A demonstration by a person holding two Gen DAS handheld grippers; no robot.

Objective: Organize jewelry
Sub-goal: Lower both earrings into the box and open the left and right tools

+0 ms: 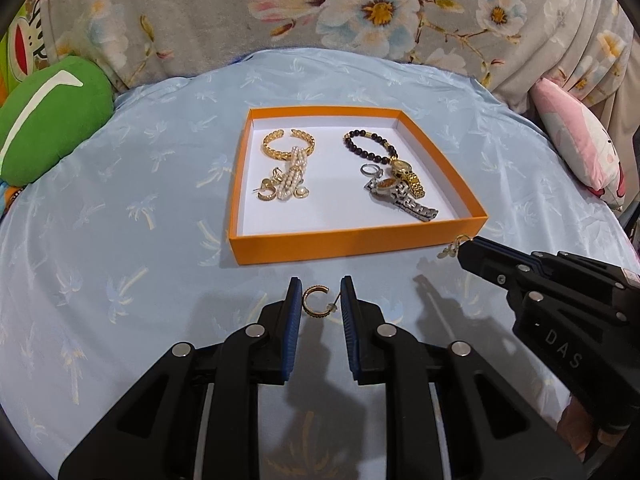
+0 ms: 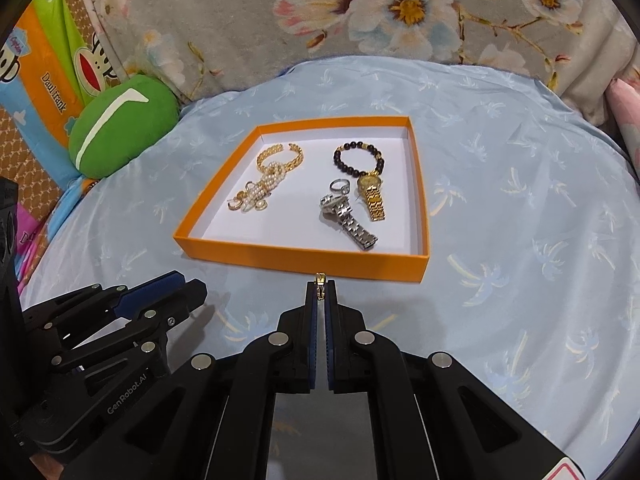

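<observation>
An orange box [image 1: 360, 246] [image 2: 300, 258] with a white floor lies on the blue cloth. Its left half holds a gold cuff [image 1: 288, 144], a pearl bracelet [image 1: 294, 176] and small earrings [image 1: 268, 192]. Its right half holds a dark bead bracelet [image 1: 368, 144], a gold watch [image 1: 408, 174], a silver watch [image 1: 408, 200] and a silver ring [image 1: 368, 170]. My left gripper [image 1: 321, 294] [image 2: 192, 286] sits just before the box, its pads closed against a gold hoop earring [image 1: 314, 300]. My right gripper [image 2: 320, 292] [image 1: 466, 248] is shut on a small gold earring [image 2: 320, 282] [image 1: 450, 248] near the box's front right corner.
The light blue palm-print cloth [image 1: 120, 240] covers the whole work surface. A green plush cushion [image 1: 52, 120] [image 2: 120, 120] lies at the left, a pink cushion [image 1: 580, 148] at the right. Floral fabric [image 1: 320, 12] rises behind the box.
</observation>
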